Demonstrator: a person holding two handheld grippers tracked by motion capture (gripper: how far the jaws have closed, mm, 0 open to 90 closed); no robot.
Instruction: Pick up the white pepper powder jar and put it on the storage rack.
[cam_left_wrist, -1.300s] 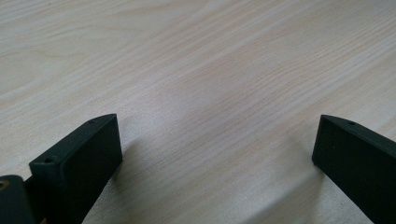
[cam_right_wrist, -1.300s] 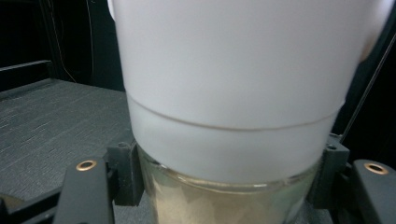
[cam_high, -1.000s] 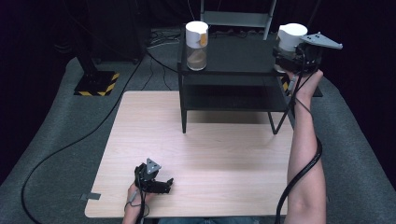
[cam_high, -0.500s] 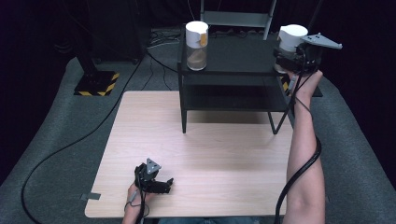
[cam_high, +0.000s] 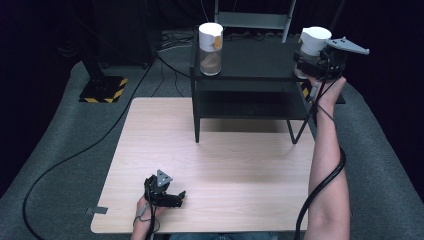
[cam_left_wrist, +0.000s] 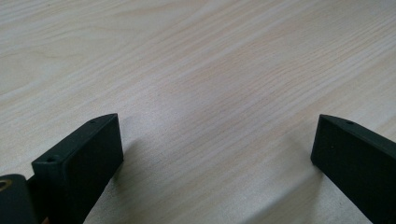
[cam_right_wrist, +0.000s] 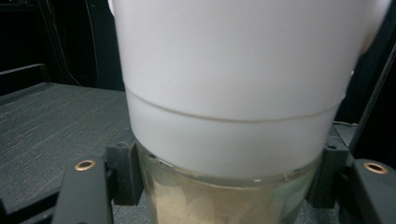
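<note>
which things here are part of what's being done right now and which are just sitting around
In use: white-lidded jar, right gripper shut on it, black shelf.

Lying about: second jar, left gripper open on the wooden table, floor cable.

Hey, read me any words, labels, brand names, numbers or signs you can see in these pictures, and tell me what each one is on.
No readable text anywhere.
Left jar: an orange patch on its white lid, too small to tell whether it carries words.
Right jar, gripped by the right gripper: plain white lid, no print.
Black base on the floor: yellow and black hazard stripes, no words.
</note>
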